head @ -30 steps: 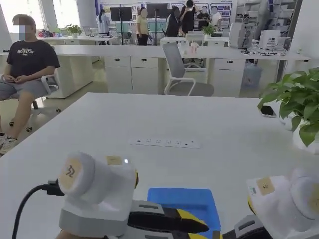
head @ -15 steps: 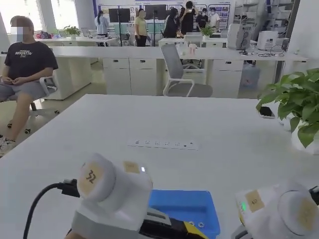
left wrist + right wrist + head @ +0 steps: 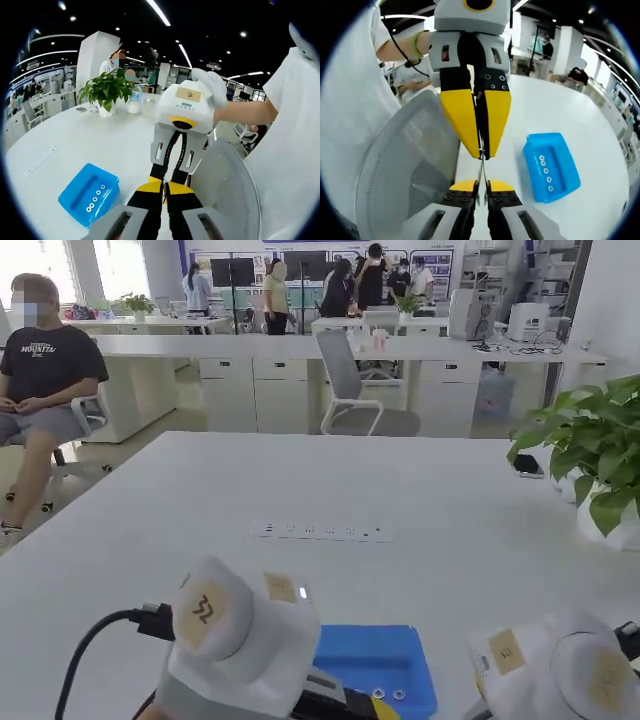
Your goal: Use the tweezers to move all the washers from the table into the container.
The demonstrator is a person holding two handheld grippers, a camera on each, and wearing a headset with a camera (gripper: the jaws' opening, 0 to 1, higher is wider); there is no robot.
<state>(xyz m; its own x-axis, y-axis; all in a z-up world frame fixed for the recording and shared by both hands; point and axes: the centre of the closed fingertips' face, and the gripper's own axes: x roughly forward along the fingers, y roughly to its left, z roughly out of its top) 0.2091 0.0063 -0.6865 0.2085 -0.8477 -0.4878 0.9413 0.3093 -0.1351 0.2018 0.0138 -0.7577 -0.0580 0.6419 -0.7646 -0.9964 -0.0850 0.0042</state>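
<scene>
At far left in the head view, a seated person (image 3: 45,370) wears a dark shirt printed "MOUNTAIN"; the smaller line beneath it is unreadable. Nearer, the left claw (image 3: 482,152) shows its white housing, with a zigzag logo on the round cap and a tan sticker too small to read. Its jaws are hidden behind the housing there. The right gripper view shows them pinched almost together on the upper end of the thin tweezers (image 3: 481,167).

A white power strip (image 3: 320,531) lies mid-worktop (image 3: 180,500). The blue container (image 3: 375,660) sits between the two housings, its near edge cut off. Two washers (image 3: 389,695) show in it there, while the right gripper view gives five in a row inside it.

The right claw (image 3: 481,189) is closed to a slit on the tweezers' lower end. In the left gripper view its housing carries a tan sticker over small lettering, too blurred to read. A leafy plant (image 3: 590,440) stands at the right edge.
</scene>
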